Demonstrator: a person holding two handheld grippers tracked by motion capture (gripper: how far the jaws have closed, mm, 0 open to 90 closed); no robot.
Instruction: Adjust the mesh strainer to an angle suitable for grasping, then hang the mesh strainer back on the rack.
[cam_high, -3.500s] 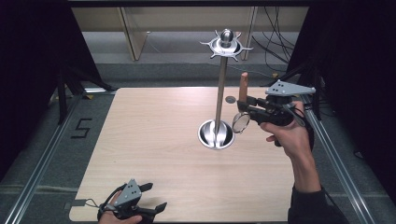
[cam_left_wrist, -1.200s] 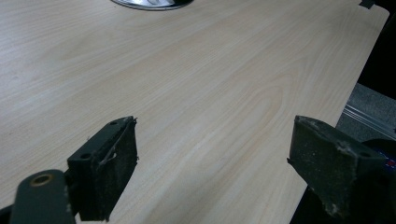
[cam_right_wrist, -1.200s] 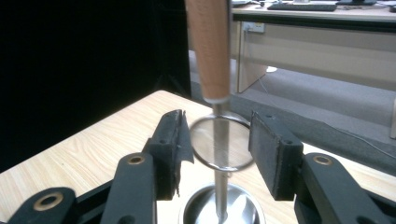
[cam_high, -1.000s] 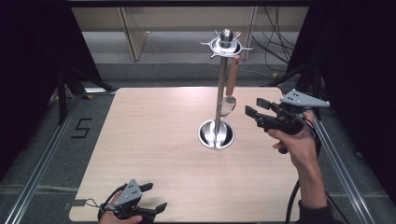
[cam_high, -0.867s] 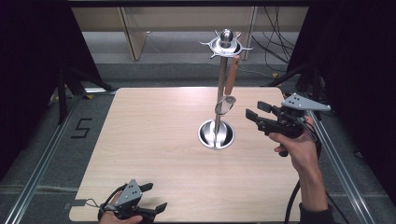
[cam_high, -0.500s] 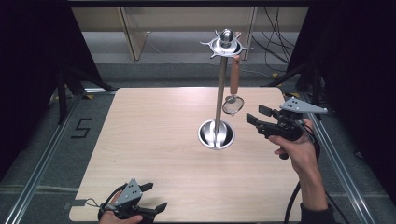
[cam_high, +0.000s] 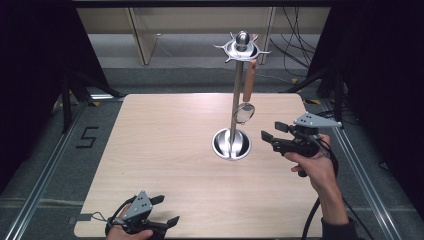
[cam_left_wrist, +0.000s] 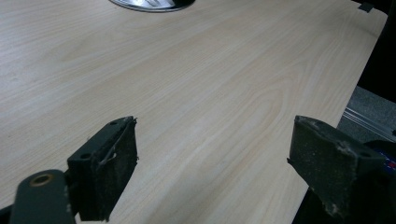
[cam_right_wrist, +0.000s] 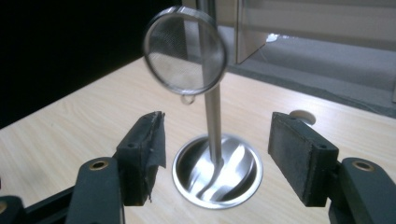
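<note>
The right tongs (cam_high: 268, 132) were found parted with nothing gripped, the jaws having just been opening, beside the tea strainer (cam_high: 244, 112) hung by its wooden handle from the utensil stand (cam_high: 235, 100). A brush from them was judged likely to unhook the strainer. The left tongs (cam_high: 165, 210) were noted wide open and unladen at the worktop (cam_high: 165, 135) edge. The stand's dished base (cam_right_wrist: 217, 170) was seen empty.

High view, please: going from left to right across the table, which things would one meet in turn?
Left gripper at the near left edge → round steel base of the utensil stand → mesh strainer hanging from the stand's top → right gripper, jaws open and empty.
</note>
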